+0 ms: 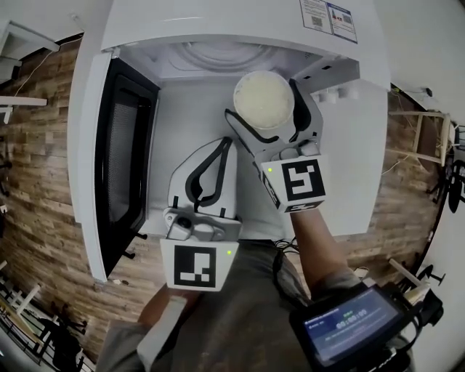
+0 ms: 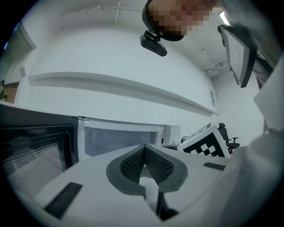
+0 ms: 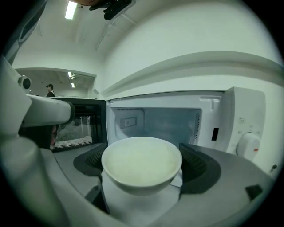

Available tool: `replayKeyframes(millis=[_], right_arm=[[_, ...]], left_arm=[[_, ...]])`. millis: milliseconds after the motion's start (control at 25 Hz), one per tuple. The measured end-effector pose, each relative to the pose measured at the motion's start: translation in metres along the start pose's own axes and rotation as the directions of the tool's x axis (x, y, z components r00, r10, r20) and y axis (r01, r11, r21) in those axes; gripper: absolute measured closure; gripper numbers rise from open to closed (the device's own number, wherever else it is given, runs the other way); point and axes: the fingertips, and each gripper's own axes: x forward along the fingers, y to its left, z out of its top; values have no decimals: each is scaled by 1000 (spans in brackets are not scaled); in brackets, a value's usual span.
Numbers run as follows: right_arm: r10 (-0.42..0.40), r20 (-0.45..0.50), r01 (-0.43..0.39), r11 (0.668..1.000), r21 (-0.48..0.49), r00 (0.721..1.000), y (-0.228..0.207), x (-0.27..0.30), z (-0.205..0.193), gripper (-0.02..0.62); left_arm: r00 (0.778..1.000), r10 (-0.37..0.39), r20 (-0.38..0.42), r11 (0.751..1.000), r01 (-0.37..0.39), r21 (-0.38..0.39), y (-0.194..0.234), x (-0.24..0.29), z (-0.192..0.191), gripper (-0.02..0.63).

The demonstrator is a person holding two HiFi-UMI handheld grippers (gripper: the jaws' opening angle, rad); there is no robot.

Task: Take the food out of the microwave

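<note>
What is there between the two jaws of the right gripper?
A white bowl of pale food, clasped by the right gripper; the right gripper view shows it, in front of the open microwave.

A wood-plank floor (image 1: 43, 182) is seen around a white table (image 1: 370, 160); a lit screen (image 1: 349, 323) is shown lower right.

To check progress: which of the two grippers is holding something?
The right gripper: its jaws grip a white bowl in front of the open microwave. The left gripper is shut, with nothing between its jaws.
</note>
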Motion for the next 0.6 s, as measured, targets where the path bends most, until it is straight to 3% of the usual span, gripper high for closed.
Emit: replayKeyframes(millis=[600], right_arm=[[39, -43, -40, 999, -14, 998, 11, -66, -49, 86]], left_arm=[[1000, 6, 17, 1000, -6, 8, -45, -20, -17, 600]])
